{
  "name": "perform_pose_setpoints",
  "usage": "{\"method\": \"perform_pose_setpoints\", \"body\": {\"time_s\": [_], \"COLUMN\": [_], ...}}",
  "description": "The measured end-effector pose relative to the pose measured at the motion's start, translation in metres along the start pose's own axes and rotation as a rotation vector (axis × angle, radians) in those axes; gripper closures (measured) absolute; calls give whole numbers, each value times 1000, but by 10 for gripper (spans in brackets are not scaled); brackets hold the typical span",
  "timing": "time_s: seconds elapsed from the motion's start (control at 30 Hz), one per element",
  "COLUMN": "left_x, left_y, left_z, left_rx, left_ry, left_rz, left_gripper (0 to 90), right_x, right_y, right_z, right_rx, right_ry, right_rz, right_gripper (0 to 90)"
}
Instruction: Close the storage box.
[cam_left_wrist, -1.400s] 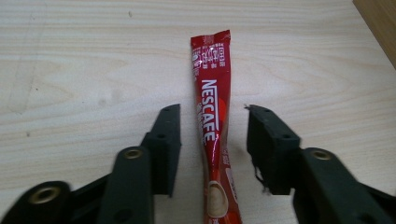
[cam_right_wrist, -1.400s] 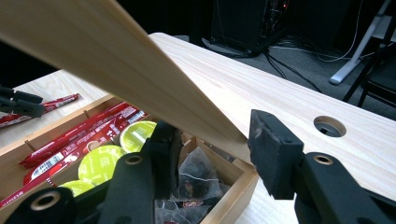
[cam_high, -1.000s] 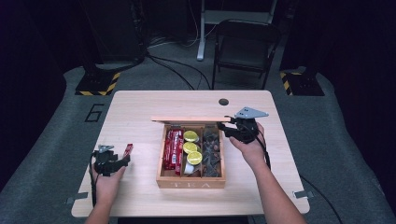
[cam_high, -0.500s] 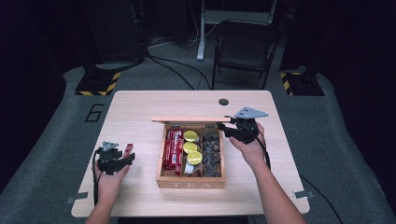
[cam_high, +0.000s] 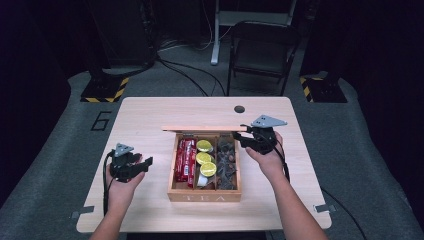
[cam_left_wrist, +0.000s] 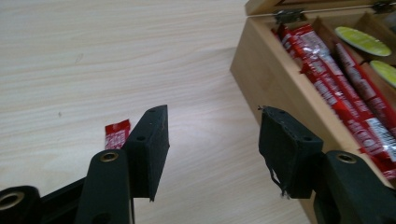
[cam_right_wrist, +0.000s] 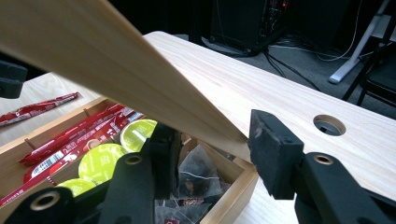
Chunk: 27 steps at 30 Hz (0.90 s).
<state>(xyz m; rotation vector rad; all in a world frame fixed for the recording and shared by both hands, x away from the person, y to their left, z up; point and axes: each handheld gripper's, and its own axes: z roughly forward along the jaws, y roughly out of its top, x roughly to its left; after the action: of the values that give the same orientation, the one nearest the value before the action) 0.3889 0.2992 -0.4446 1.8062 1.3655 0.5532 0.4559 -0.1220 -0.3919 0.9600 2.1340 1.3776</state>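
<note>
Left gripper: jaws spread, nothing between them, held above bare table just left of the wooden box. One red packet lies on the table beyond its left jaw. Right gripper: jaws pinch the right edge of the raised lid, one pad under, one outside. The box sits mid-table, holding red packets, yellow-lidded cups and dark tea bags in three compartments.
</note>
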Motion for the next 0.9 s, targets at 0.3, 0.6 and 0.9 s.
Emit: {"method": "perform_pose_setpoints", "body": {"time_s": [0.3, 0.6, 0.9], "left_x": [-17, -37, -53], "left_y": [15, 39, 60], "left_z": [-4, -14, -25], "left_rx": [-16, -52, -84], "left_ry": [-42, -84, -103], "left_rz": [35, 82, 136], "left_gripper": [430, 436, 439], "right_x": [2, 1, 1], "right_y": [-2, -2, -2], "right_z": [-1, -1, -1], "right_rx": [7, 6, 6], "right_ry": [-2, 3, 4], "right_rz": [-11, -8, -7], "right_gripper": [539, 538, 538]}}
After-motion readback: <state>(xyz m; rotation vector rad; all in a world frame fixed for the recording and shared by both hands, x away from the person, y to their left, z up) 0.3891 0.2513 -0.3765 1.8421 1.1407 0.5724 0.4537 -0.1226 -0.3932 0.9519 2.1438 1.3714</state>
